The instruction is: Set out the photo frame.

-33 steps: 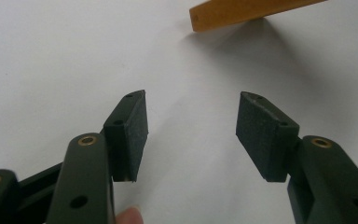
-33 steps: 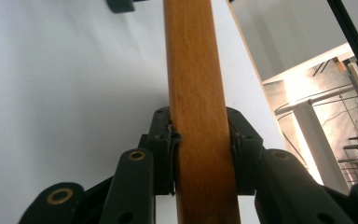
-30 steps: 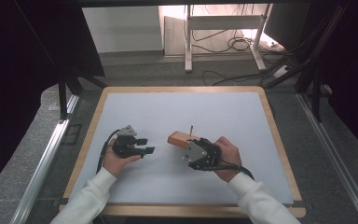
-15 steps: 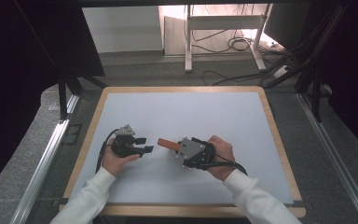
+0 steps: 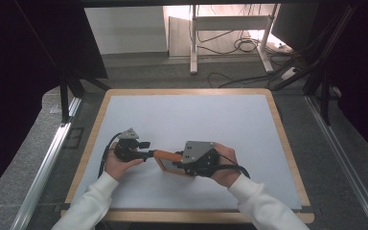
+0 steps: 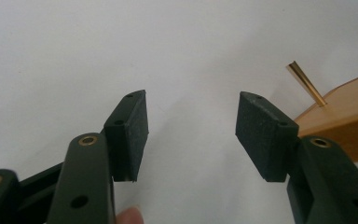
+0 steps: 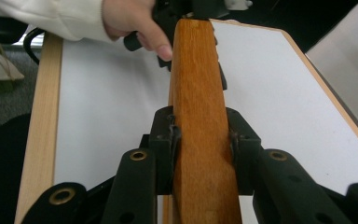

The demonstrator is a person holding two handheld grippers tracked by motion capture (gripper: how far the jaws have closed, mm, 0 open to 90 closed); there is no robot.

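1. Jaws of the right gripper (image 7: 200, 154) are pinching a wooden piece (image 7: 200, 140) from both sides; the black pads press flat on its two faces.
2. Wooden piece is orange-brown, long and narrow as the right gripper view shows it. In the high view it (image 5: 165, 155) is between the two grippers, low on the bench (image 5: 196, 120) and a little left of the middle.
3. Whether the piece rests on the bench or is lifted off it, I cannot tell for sure; in the high view it seems tilted, with one end raised toward the left gripper (image 5: 143, 149).
4. Jaws of the left gripper (image 6: 191, 130) are spread, with nothing between the two pads (only the white bench surface shows in the gap).
5. In the left gripper view, the wooden piece (image 6: 345, 121) is at the right edge, just beside the right jaw and outside the gap. A thin brass pin (image 6: 305, 84) stands out of its upper face, tilted.
6. In the right gripper view, the far end of the piece reaches the left gripper, and the person's left hand (image 7: 130, 21), in a white sleeve (image 7: 51, 16), holds that gripper.
7. In the high view the right hand (image 5: 225, 167) holds the right gripper (image 5: 184, 160), with the grey plate on top.
8. Bench has a white top and a light wooden frame.
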